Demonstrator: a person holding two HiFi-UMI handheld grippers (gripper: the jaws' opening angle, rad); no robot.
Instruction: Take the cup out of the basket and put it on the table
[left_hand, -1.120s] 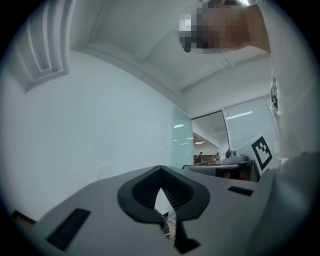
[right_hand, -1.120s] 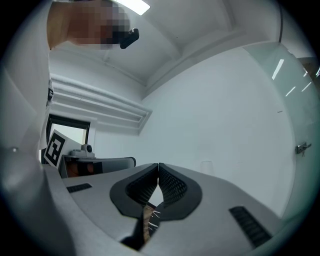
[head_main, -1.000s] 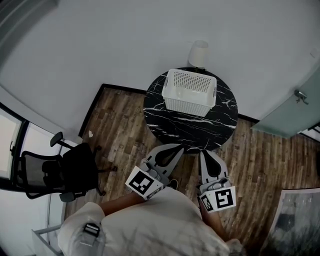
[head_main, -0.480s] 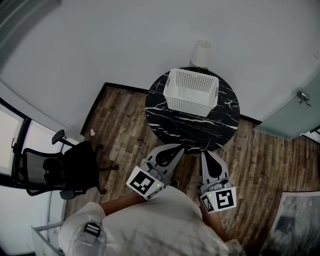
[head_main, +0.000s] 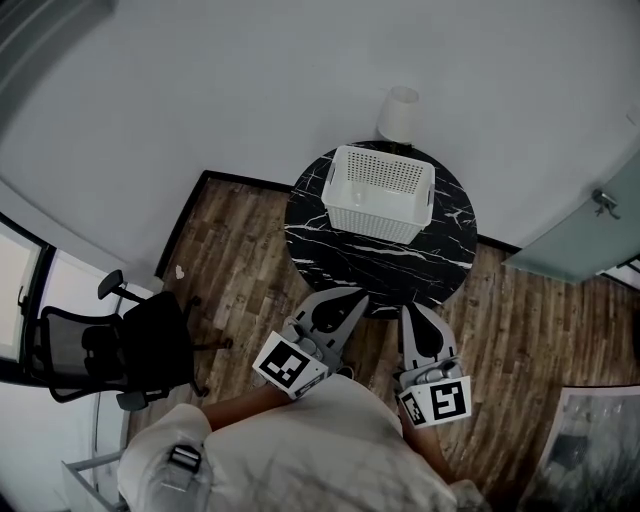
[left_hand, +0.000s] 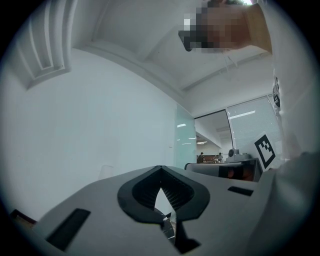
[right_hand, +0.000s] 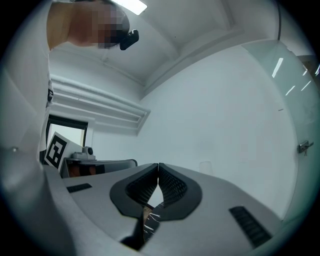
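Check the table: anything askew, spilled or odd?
Nothing is spilled or tipped. One oddity: the white cup stands upright behind the basket, outside it rather than in it. The basket sits level on the table.

White perforated basket (head_main: 378, 193), black table (head_main: 370, 265) veined in white, white cup (head_main: 398, 113), brown wood-plank floor (head_main: 245, 262), black chair (head_main: 150, 340).

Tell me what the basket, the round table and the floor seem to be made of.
Basket: likely white moulded plastic, matte, walls pierced with rows of small holes.
Table: black marble or a marble-look top, white veins, slight sheen.
Floor: wood or wood-look laminate, brown grained planks.
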